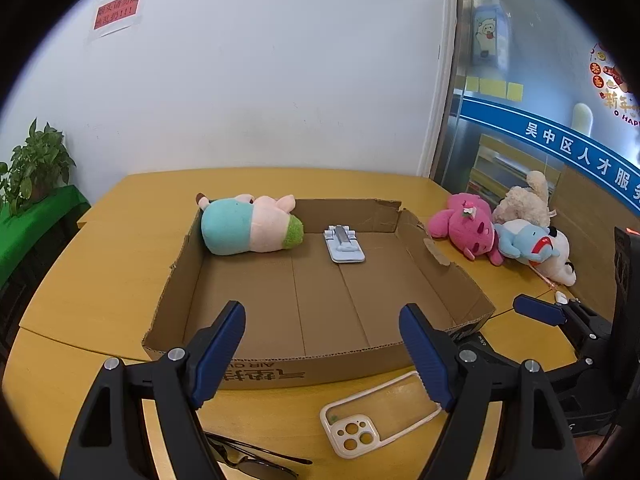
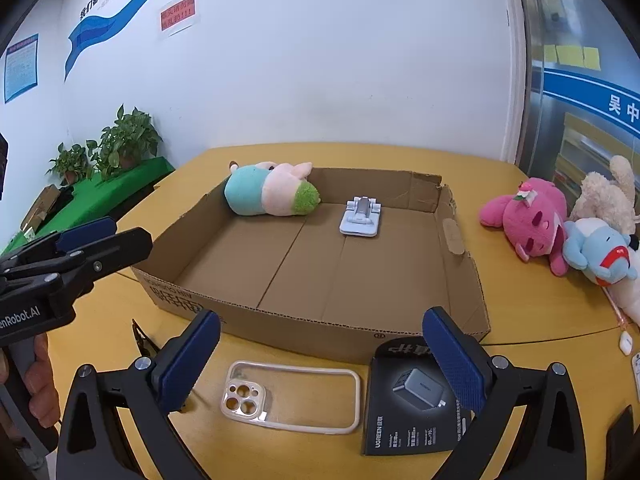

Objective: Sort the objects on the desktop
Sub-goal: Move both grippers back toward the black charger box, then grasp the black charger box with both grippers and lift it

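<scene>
A shallow cardboard box (image 1: pixel 312 360) (image 2: pixel 460 280) lies on the yellow table. Inside it lie a teal-and-pink plush (image 1: pixel 248 228) (image 2: pixel 272 196) and a light blue phone stand (image 1: pixel 344 244) (image 2: pixel 360 218). A clear phone case (image 1: pixel 376 416) (image 2: pixel 292 398) lies in front of the box, with a black charger box (image 2: pixel 416 400) to its right and sunglasses (image 1: pixel 248 458) to its left. My left gripper (image 1: pixel 322 352) is open and empty above the box's near wall. My right gripper (image 2: pixel 320 364) is open and empty above the phone case.
A pink plush (image 1: pixel 464 224) (image 2: pixel 528 216), a blue plush (image 1: pixel 524 240) (image 2: pixel 596 252) and a cream plush (image 1: pixel 524 200) (image 2: pixel 608 192) lie right of the box. A small white item (image 2: pixel 625 342) sits near the table's right edge. Potted plants (image 2: pixel 120 144) stand on a green stand at left.
</scene>
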{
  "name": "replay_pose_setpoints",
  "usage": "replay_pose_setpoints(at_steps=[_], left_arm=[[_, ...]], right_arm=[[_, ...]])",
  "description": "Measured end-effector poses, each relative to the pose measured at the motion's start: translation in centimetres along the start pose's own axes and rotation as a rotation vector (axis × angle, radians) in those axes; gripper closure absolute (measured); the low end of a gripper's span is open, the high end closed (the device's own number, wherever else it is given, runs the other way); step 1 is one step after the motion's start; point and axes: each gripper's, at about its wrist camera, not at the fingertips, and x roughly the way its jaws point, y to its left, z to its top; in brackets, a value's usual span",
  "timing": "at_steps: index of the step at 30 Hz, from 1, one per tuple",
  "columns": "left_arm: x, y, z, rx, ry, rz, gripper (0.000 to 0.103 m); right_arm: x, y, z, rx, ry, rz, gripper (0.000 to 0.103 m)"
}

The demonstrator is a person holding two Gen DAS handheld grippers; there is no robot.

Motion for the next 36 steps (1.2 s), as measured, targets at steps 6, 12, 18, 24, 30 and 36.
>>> replay_pose_setpoints(at_steps=[6,12,18,24,30,36], left_arm=[[0.5,0.1,-1.2,-0.002,0.031,0.0,0.024],[1.0,1.2,-3.0,-0.022,0.088,-0.003,0.024],[1.8,1.8,-5.2,-0.049,0.163,-0.033,0.024],[3.2,0.4,-6.6,-0.06,0.215,-0.087,0.024],[5.5,-2.4,-7.1,-0.055,0.272,-0.208,0.024],[7.8,-4.6,-7.8,-0.064,0.346,-0.307,0.024]], right_arm=[[0.7,-0.4,-1.1,0.017,0.032,0.033,0.0],[1.3,-0.5,-3.3,0.003,0.071,0.101,0.0],[2.1,-4.0,-5.7,0.043,0.139,0.046,0.0],[3.3,-8.0,-8.9,0.087,0.238,-0.043,0.0],[4.8,-10.7,-10.8,0.186,0.306,0.037,0.0],[3.4,-9.4,-12.2,0.124,0.308,0.252,0.0]])
